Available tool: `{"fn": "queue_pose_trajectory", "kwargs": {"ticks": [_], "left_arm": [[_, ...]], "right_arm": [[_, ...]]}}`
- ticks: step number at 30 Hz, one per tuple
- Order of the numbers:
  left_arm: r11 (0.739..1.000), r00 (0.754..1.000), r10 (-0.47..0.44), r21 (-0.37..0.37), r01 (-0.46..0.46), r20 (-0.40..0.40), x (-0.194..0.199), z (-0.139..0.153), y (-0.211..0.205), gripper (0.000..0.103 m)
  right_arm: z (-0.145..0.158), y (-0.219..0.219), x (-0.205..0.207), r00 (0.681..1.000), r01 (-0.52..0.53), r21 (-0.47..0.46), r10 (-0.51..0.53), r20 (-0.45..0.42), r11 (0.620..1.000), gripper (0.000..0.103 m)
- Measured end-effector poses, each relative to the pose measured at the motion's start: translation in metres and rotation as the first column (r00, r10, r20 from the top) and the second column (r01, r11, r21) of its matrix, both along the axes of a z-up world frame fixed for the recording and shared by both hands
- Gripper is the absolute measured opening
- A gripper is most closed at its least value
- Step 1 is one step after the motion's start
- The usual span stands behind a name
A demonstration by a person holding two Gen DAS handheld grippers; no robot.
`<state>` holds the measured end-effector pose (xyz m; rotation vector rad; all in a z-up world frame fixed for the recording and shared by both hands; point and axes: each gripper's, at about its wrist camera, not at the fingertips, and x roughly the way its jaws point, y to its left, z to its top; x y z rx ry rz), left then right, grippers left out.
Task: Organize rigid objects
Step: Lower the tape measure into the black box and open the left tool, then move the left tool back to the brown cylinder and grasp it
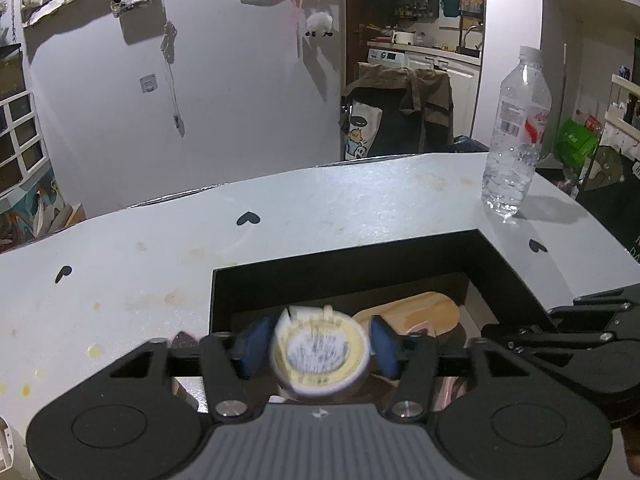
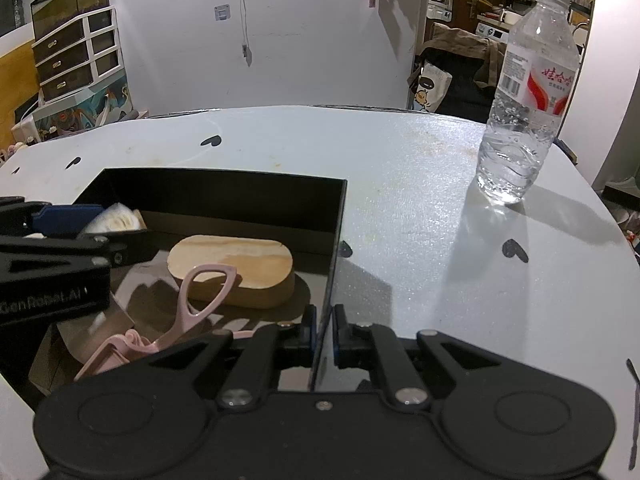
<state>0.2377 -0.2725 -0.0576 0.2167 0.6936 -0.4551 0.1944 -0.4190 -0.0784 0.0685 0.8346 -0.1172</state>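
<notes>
My left gripper [image 1: 318,346] hangs over the black open box [image 1: 344,270]. Its blue pads stand wide apart with a small round yellow-lidded tub [image 1: 320,354] between them; the tub is blurred and touches neither pad. My right gripper [image 2: 324,332] is shut on the box's right wall [image 2: 338,216]. Inside the box lie an oval wooden block [image 2: 232,270] and a pink plastic tool [image 2: 188,312]. The left gripper [image 2: 72,220] and the tub [image 2: 116,218] also show at the left of the right wrist view.
A clear water bottle [image 2: 524,96] with a red label stands on the white table [image 2: 400,184] at the far right; it also shows in the left wrist view [image 1: 516,132]. A chair with clothes [image 1: 400,108] stands behind the table.
</notes>
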Motion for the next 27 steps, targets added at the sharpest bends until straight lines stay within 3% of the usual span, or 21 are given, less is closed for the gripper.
{"fn": "queue_pose_trajectory", "kwargs": {"ticks": [2,13,27], "left_arm": [[1.0,1.0,-0.011,-0.002,0.011,0.008,-0.005,0.0,0.0,0.09],[0.997,0.997,-0.076,-0.002,0.076,0.013,-0.033,0.012,0.004,0.09],[0.995,0.995,-0.095,-0.029,0.095,0.02,-0.08,0.029,0.035,0.101]], "right_arm": [[0.0,0.0,0.0,1.0,0.0,0.0,0.0,0.0,1.0,0.008],[0.0,0.0,-0.001,1.0,-0.001,0.003,0.001,0.0,1.0,0.008],[0.0,0.001,-0.001,1.0,-0.002,0.003,0.002,0.0,1.0,0.008]]}}
